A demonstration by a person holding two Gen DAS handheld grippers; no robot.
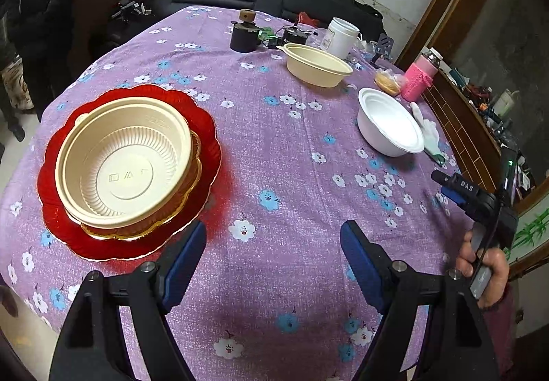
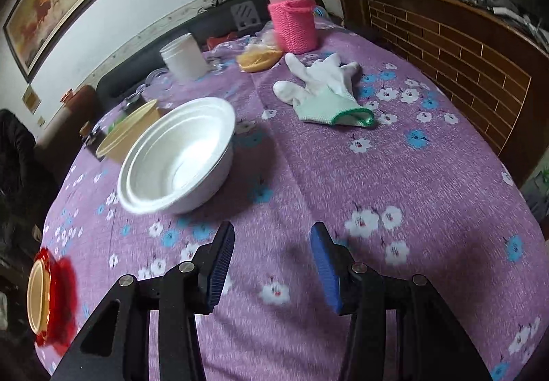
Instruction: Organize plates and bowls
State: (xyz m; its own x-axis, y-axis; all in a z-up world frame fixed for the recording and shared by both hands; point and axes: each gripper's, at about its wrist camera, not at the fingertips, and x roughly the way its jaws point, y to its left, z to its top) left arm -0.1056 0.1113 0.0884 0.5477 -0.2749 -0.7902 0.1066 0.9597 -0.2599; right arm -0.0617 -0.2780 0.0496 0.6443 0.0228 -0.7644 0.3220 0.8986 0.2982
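A red scalloped plate (image 1: 206,127) lies at the table's left, with a gold plate (image 1: 154,226) on it and a cream ribbed bowl (image 1: 127,161) on top. My left gripper (image 1: 272,250) hovers open over the cloth just right of that stack, nothing between its fingers. A second cream bowl (image 1: 317,67) stands at the far side. White bowls (image 2: 178,161), nested, sit mid-table, ahead and left of my right gripper (image 2: 272,264), which is open and empty above bare cloth. The red plate (image 2: 58,298) shows at that view's left edge. The right gripper (image 1: 446,183) also appears in the left wrist view.
A white glove (image 2: 322,89), a pink-sleeved flask (image 2: 291,20), an orange bag (image 2: 257,60) and a white jar (image 2: 183,55) stand behind the white bowls. Dark gadgets (image 1: 245,34) clutter the far edge. A person in a dark coat (image 1: 41,3) stands at the left. A wooden counter (image 2: 463,48) borders the right.
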